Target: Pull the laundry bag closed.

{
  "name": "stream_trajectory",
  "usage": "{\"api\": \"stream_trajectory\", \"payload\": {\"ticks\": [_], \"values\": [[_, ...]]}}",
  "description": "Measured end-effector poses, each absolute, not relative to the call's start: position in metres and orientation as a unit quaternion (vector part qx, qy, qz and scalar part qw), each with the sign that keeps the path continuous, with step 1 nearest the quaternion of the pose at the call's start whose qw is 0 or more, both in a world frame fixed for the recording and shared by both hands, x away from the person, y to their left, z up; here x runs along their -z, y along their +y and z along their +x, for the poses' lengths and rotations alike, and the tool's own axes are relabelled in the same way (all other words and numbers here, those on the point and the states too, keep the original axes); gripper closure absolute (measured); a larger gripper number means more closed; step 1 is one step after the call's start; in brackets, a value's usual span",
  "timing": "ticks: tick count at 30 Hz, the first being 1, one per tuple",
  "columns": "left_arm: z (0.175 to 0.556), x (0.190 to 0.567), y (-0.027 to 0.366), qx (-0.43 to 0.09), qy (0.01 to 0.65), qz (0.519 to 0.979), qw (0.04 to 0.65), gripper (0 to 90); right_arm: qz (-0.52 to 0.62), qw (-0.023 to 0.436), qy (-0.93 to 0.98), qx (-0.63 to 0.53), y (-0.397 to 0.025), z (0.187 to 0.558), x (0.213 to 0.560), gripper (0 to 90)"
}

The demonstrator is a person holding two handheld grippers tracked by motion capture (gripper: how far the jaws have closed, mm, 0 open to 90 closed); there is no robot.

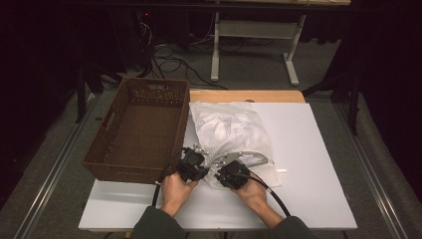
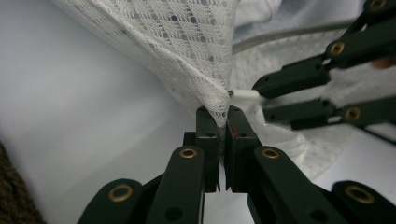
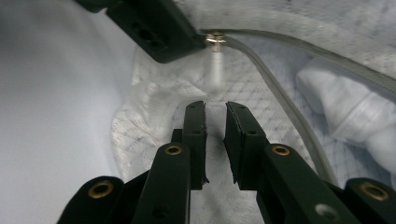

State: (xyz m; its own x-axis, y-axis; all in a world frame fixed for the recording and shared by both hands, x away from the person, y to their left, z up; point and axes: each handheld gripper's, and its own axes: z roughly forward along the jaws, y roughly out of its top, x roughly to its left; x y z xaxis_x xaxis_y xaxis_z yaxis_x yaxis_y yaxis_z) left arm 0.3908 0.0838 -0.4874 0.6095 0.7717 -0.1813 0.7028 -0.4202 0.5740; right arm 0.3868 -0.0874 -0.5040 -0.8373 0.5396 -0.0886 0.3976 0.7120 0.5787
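Note:
A white mesh laundry bag [image 1: 231, 129] holding white clothes lies on the white table top [image 1: 308, 164]. My left gripper [image 2: 223, 116] is shut on the bag's mesh corner [image 2: 187, 42], just below the white zipper pull [image 2: 245, 94]. My right gripper [image 3: 215, 112] hovers over the mesh with its jaws a little apart and nothing between them. It sits just short of the zipper pull [image 3: 215, 70], which hangs from the slider [image 3: 214, 39]. The grey zipper track [image 3: 280, 102] curves off to the right. From above, the left gripper [image 1: 195, 160] and right gripper [image 1: 226, 167] sit side by side at the bag's near edge.
A brown wicker basket [image 1: 154, 82] stands at the table's left, close to the bag and my left hand. White folded cloth [image 3: 345, 112] shows through the bag's opening. Bare table lies to the right of the bag [image 1: 308, 144]. Cables and a desk frame [image 1: 215, 50] sit on the floor beyond.

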Motion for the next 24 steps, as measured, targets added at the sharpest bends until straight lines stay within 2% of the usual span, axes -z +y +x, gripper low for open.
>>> {"api": "stream_trajectory", "payload": {"ticks": [17, 24], "values": [[0.390, 0.487, 0.083, -0.064, 0.435, 0.845, 0.304, 85.5, 0.259, 0.137, 0.907, -0.303, -0.085, 0.391, 0.492, 74.0], [0.390, 0.487, 0.084, -0.066, 0.432, 0.847, 0.303, 85.5, 0.250, 0.135, 0.912, -0.297, -0.077, 0.396, 0.494, 77.3]]}}
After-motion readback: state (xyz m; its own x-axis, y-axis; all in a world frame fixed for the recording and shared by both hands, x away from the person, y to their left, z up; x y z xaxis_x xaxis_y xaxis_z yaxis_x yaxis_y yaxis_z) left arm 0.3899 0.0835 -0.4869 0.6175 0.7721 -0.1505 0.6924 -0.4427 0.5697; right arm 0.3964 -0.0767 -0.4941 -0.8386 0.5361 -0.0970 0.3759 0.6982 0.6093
